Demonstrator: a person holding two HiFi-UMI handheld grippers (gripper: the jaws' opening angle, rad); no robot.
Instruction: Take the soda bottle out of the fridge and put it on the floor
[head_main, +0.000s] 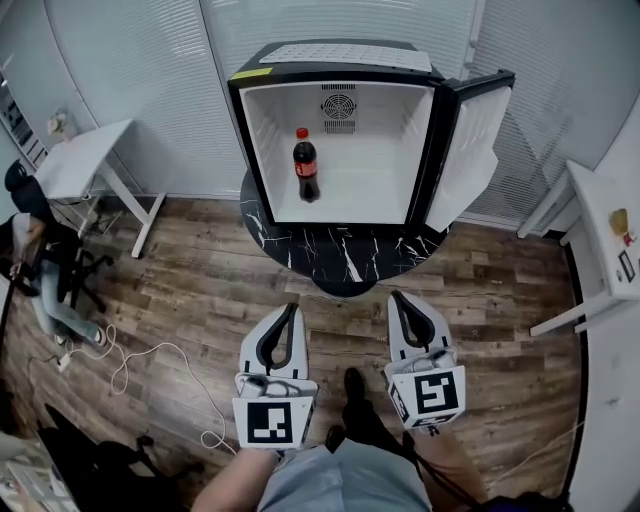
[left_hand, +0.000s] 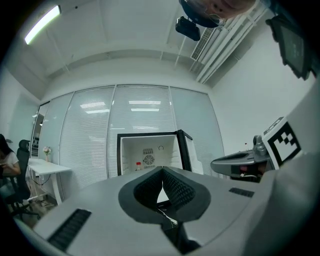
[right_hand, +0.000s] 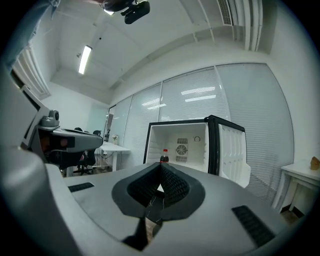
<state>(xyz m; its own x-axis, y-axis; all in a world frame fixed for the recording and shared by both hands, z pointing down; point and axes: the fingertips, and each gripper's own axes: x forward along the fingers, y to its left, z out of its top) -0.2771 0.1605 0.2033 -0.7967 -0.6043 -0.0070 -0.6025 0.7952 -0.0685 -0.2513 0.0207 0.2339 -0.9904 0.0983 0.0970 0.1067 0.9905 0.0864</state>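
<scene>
Left gripper (head_main: 291, 311) and right gripper (head_main: 398, 298), at lower centre of the head view, are both closed tip to tip and empty. Well apart from them, at upper centre, the soda bottle (head_main: 306, 166) stands upright in the open fridge (head_main: 380, 150), left of its middle. It is probably moderately heavy, smooth, slippery, slightly yielding plastic, best gripped around mid-body.

soda bottle (right_hand: 163, 158) body hidden behind jaws, label too small
</scene>
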